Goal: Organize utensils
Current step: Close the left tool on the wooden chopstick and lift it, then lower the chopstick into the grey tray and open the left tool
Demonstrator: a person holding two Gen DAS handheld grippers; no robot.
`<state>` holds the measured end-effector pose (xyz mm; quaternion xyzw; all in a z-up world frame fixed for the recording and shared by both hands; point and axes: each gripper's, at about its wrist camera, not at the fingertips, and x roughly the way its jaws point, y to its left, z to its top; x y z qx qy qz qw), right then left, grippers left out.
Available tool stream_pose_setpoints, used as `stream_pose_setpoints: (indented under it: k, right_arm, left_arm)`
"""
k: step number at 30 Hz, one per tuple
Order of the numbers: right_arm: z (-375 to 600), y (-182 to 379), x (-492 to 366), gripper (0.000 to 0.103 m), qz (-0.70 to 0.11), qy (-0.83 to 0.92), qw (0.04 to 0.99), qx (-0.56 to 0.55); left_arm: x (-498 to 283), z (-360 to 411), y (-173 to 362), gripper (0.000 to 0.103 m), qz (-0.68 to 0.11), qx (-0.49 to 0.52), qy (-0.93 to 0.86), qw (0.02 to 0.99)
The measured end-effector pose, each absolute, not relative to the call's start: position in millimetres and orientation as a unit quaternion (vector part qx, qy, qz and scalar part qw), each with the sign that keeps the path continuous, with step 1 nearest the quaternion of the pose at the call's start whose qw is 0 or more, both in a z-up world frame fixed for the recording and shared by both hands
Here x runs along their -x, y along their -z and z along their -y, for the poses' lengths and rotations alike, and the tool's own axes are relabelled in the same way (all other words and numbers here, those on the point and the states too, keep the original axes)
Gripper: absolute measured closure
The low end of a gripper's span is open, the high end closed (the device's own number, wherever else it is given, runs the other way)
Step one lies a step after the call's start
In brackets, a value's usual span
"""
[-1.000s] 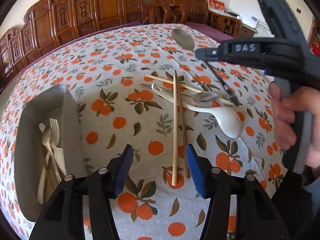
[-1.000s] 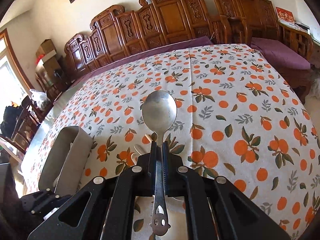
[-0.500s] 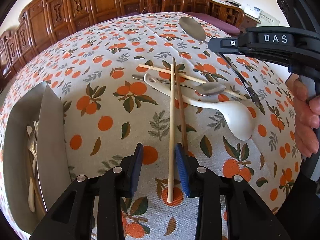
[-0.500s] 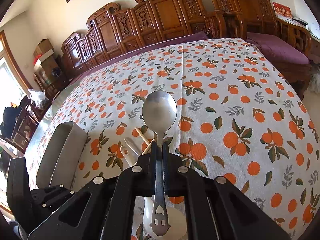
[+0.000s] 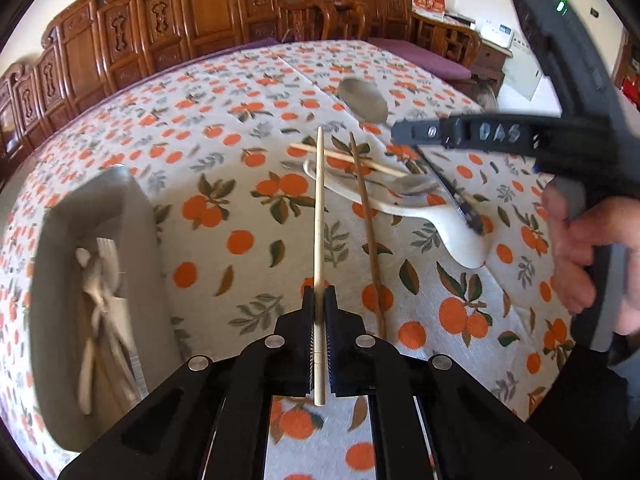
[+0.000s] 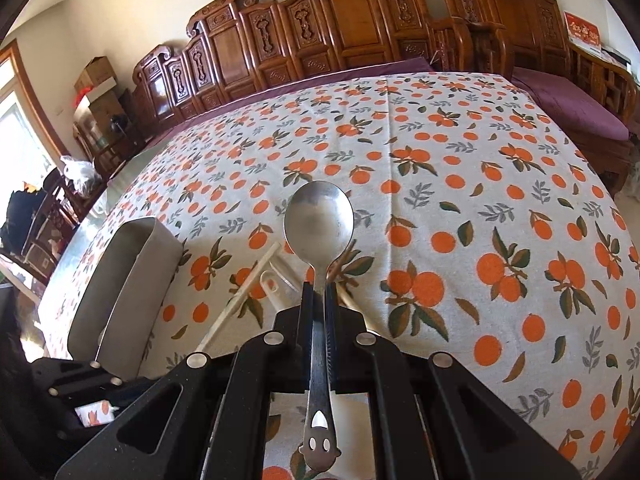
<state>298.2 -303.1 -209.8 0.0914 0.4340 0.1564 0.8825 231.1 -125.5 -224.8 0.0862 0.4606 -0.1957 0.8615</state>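
Two grippers are loaded, one utensil each. Left gripper [image 5: 319, 300] is clamped on a pale chopstick [image 5: 319, 216] near its butt end, the short tail showing behind the pads; gripping there leaves the long shaft pointing forward, which should suit sliding it tip-first into a container. Its far tip appears to lie over the remaining pile, so whether it is fully clear of the cloth cannot be told.

Right gripper [image 6: 319, 290] is clenched on a metal spoon [image 6: 319, 232] at the neck of the handle, bowl forward and clear of the tablecloth [image 6: 460, 160], the cut-out handle end hanging back between the arms. In the left view a hand [image 5: 576, 252] grips that tool's handle, holding the spoon above the pile, probably parked there so both items can be carried over in turn.

Just beside the pale stick lies a dark chopstick [image 5: 370, 236], flat on the cloth. Beyond it the pile: a white ladle spoon [image 5: 440, 216], a second metal spoon [image 5: 416, 186] resting on it, and another pale stick [image 5: 348, 156] crossing all of them. These are not yet sorted.

At the left sits the metal tray [image 5: 132, 208], holding forks [image 5: 104, 276] and other pale utensils; blur prevents a count. Judged the destination, as like items already lie there lengthwise.

Carved wooden chairs [image 6: 340, 32] line the far side, clear of the work
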Motion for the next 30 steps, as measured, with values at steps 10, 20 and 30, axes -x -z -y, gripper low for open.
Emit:
stream_pose_setpoints:
  k: [10,20,30]
  right_arm:
    - [275.8,201.8,-287.7,0.096,-0.429,-0.181,0.881,-0.083]
    - [236.5,198.0,-275.6,0.096,-0.429,-0.218,0.875,-0.051]
    - [223.7,199.4,-270.7,0.096,-0.431,-0.229,0.872,-0.034]
  left_arm:
    - [-212.8,87.7,183.0,0.099,-0.431,-0.065,0.181,0.882]
    - [-202.0,39.8,165.9,0.099,-0.425,-0.048,0.137,0.893]
    - [-213.5,-9.8,168.8,0.099,-0.439,-0.037,0.087,0.893]
